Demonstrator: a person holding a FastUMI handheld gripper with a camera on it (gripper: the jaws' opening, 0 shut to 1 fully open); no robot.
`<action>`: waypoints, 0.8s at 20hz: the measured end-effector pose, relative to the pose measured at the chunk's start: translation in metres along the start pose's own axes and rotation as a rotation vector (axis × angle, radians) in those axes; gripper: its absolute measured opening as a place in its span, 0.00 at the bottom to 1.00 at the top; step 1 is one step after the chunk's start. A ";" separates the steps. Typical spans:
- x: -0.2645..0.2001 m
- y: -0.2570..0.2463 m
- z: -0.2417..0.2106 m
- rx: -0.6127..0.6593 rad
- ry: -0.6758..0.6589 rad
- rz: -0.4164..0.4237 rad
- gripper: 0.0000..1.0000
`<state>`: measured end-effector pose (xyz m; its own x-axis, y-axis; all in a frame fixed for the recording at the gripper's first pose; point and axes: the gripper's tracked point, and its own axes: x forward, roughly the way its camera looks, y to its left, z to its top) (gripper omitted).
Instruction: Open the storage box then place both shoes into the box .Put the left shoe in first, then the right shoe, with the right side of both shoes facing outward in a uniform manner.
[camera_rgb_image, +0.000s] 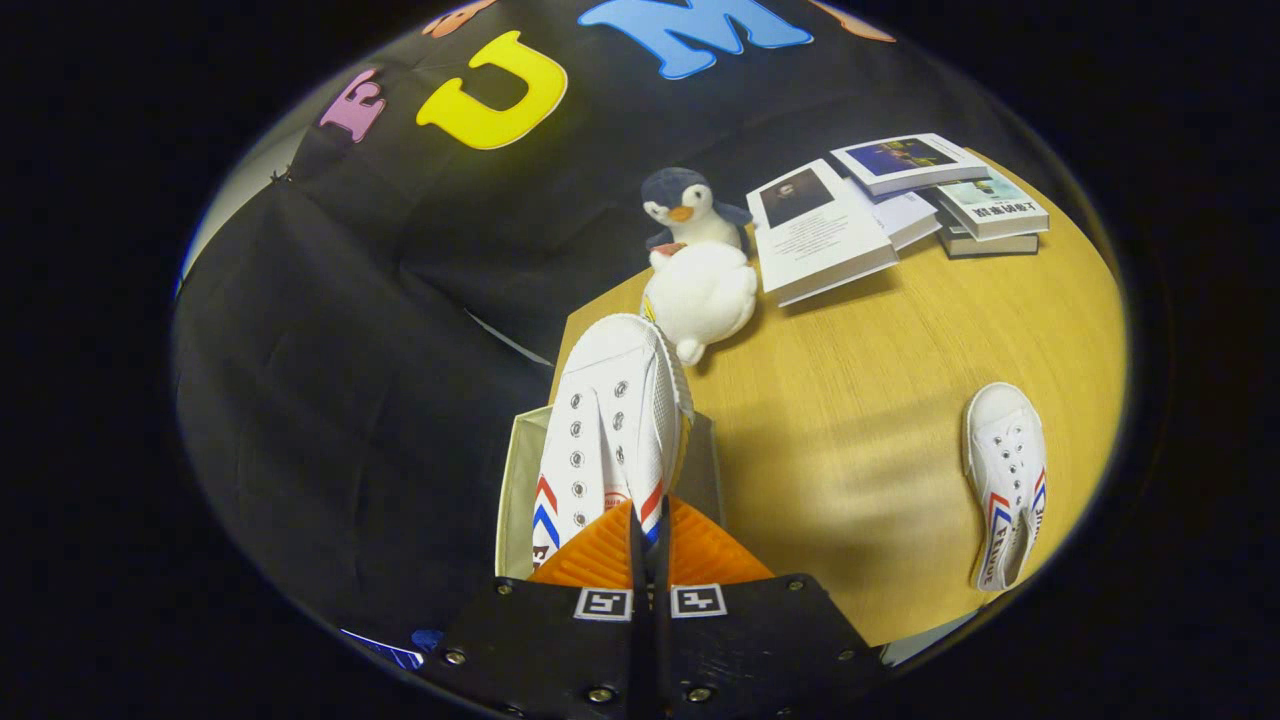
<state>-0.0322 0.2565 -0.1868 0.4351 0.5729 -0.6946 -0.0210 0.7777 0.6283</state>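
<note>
Black cloth wall (330, 380) across the left and upper left of the frame, draped down to the lower left. Just left of centre, an open storage box (518, 490) with pale walls, standing at the near left corner of the tabletop (860, 440). Held over that box, a white shoe (605, 420) with red and blue chevron stripes on its side, toe pointing away toward the upper centre, lace eyelets facing up and left, heel end down at the claw. At lower centre, the claw (648, 530), fingers pressed close together with only a thin gap, pinching the heel part of the held shoe; exact contact on each side hard to make out. Beyond the shoe's toe, at upper centre, a white plush toy (700, 295) lying on the wood, and touching it from behind, a plush penguin (688, 208) upright against the cloth. Further right, at upper right, a spread of books (900, 195), some overlapping, one stack at the far edge. At the right of the frame, well apart from the box, a second white shoe (1005, 480) with the same stripes, lying flat on the tabletop, toe pointing away, opening toward the near edge.
</note>
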 end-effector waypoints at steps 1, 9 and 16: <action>0.005 0.009 -0.003 -0.014 0.009 0.004 0.00; 0.054 0.066 -0.023 -0.073 0.053 0.029 0.00; 0.099 0.080 -0.050 -0.128 0.107 -0.021 0.00</action>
<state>-0.0363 0.3881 -0.2229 0.3386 0.5750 -0.7448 -0.1303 0.8126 0.5681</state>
